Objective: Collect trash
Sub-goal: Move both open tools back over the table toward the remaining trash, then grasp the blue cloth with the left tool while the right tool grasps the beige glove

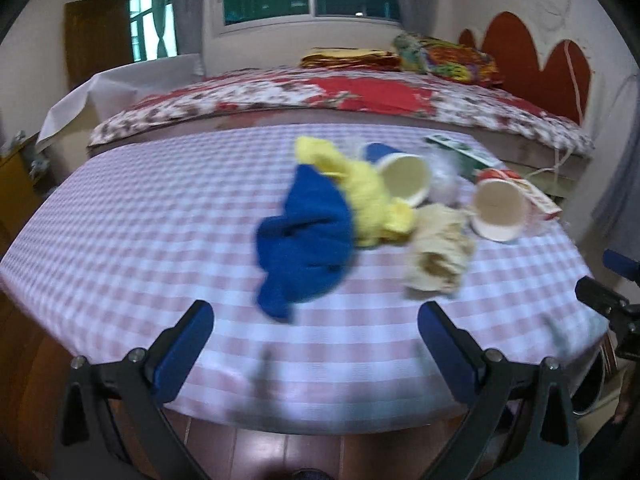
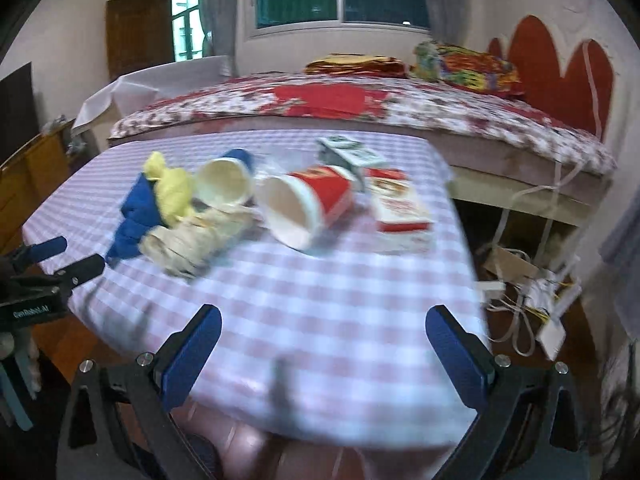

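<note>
A pile of trash lies on the pink-checked table (image 1: 140, 240) (image 2: 340, 300). It holds a blue cloth (image 1: 308, 244) (image 2: 134, 216), a yellow cloth (image 1: 360, 188) (image 2: 170, 188), a crumpled beige paper (image 1: 438, 248) (image 2: 196, 240), a tipped blue paper cup (image 1: 404, 178) (image 2: 226, 184), a tipped red paper cup (image 1: 498, 206) (image 2: 308, 204), a red-and-white pack (image 2: 400, 208) (image 1: 540, 200) and a green-and-white carton (image 2: 346, 150) (image 1: 460, 152). My left gripper (image 1: 316, 324) is open, near the front edge, short of the blue cloth. My right gripper (image 2: 324, 328) is open too, well short of the red cup.
A bed (image 1: 360, 96) with a floral cover stands right behind the table, with pillows and folded blankets on it. Cables and boxes (image 2: 528, 280) clutter the floor to the right of the table. A wooden cabinet (image 2: 32, 168) stands at the left.
</note>
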